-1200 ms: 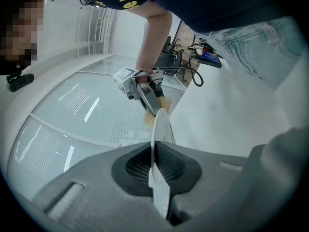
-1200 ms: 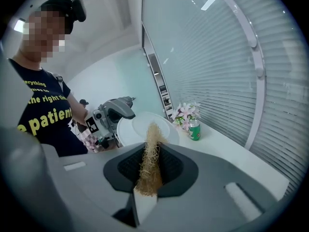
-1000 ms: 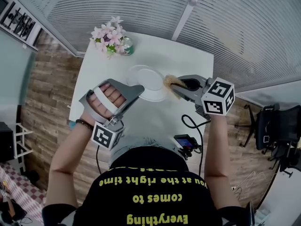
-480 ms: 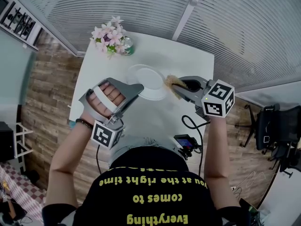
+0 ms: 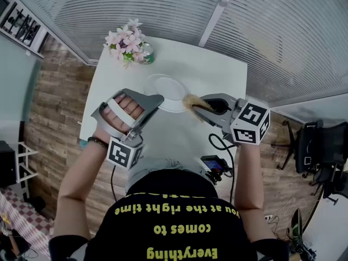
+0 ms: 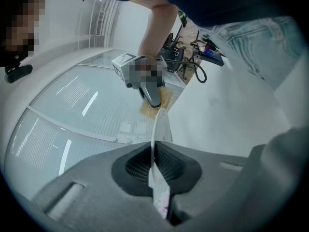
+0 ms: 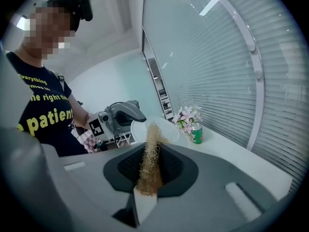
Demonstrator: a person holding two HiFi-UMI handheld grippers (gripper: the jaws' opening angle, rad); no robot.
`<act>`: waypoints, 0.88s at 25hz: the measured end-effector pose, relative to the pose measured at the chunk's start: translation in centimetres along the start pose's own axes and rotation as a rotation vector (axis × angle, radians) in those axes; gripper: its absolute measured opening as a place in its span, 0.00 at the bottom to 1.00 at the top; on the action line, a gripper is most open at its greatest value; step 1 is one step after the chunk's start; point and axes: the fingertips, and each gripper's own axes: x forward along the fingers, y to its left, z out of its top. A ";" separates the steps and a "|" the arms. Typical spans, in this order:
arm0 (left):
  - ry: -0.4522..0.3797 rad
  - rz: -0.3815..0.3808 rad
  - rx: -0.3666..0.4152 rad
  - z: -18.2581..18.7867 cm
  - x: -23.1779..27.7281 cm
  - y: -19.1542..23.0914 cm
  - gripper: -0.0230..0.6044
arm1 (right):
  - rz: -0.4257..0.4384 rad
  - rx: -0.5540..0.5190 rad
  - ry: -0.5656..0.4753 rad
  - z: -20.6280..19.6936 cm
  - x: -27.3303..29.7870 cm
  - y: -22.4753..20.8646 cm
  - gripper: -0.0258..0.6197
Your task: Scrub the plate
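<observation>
Your left claw (image 5: 159, 99) is clamped on the near rim of the white plate (image 5: 169, 91). In the left gripper view the plate stands edge-on between the jaws, pinched tight. The plate is held tilted over the middle of the white worktop (image 5: 223, 72), its face turned toward your right claw (image 5: 197, 105). Whether its far edge rests on the worktop cannot be told.

Your right claw is closed on a straw-coloured fibre scrubber (image 7: 148, 161). The tuft sticks out past the jaws, and its tip meets the plate at the rim on that side.

The worktop is plain and glossy. At its far left corner a bunch of pink and white flowers (image 5: 126, 39) stands just beside a green can (image 5: 148, 54), well apart from the plate. A black cable (image 5: 222, 144) loops over the near edge beside you.

Wood-look planks cover the floor (image 5: 51, 105) to your left. Behind the worktop, glass walls with horizontal blinds (image 5: 163, 10) close off the room. A black office chair (image 5: 321, 151) sits off to your right.
</observation>
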 end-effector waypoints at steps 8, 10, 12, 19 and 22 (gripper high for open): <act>-0.005 -0.009 -0.015 0.0 0.3 0.0 0.05 | 0.049 -0.024 -0.020 1.1 0.9 2.2 0.12; -0.001 -0.015 -0.025 -0.1 0.3 -0.3 0.05 | 0.057 -0.030 -0.022 1.2 1.1 2.6 0.12; 0.005 -0.015 -0.021 -0.2 0.3 -0.4 0.05 | 0.066 -0.035 -0.024 1.4 1.3 2.9 0.12; 0.029 -0.014 -0.004 -0.7 0.1 -0.6 0.05 | 0.101 -0.048 -0.031 1.9 2.0 4.2 0.12; 0.047 -0.028 -0.020 -1.2 0.2 -1.1 0.05 | 0.118 -0.049 -0.040 2.3 2.2 4.6 0.12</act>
